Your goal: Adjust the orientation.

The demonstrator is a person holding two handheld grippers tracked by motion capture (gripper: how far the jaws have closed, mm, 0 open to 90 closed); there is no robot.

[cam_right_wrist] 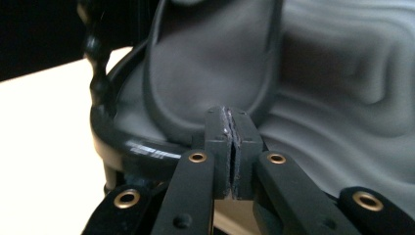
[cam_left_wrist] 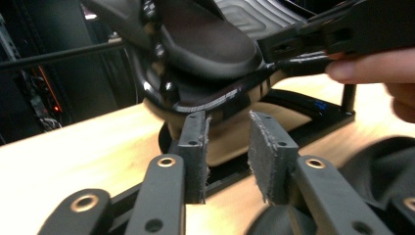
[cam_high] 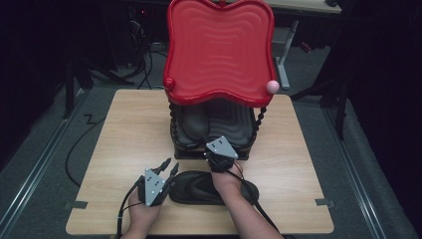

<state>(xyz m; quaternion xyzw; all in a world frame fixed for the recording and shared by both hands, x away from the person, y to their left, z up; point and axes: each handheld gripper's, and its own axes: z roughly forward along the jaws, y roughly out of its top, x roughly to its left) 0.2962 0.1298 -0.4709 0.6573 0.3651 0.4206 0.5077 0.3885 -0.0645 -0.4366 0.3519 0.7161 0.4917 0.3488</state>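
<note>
**Putting Shoes on the Little Rack**

A two-level rack (cam_high: 219, 89) stands at the back of the tabletop (cam_high: 124, 129). Its top tray (cam_high: 219, 50) is red and bare. The dark bottom tray (cam_high: 234, 127) already has one black shoe (cam_high: 193, 124) lying in it, on the left half. The right half looks free, likely so a second shoe can go beside the first.

That second black shoe (cam_high: 199, 188) lies flat on the tabletop in front of the rack, between the person's two hands.

The right tool (cam_high: 219, 149) is at the front edge of the bottom tray. In the right gripper view its pads (cam_right_wrist: 219, 147) are pressed together with nothing between them. It seems to be at the edge of the shoe in the tray, maybe to nudge it straight, but I cannot tell if it touches.

The left tool (cam_high: 167, 167) sits just left of the shoe on the tabletop. Its jaws stand partly apart and hold nothing. It points toward the rack, so it is probably getting ready to pick up the shoe next.
</note>
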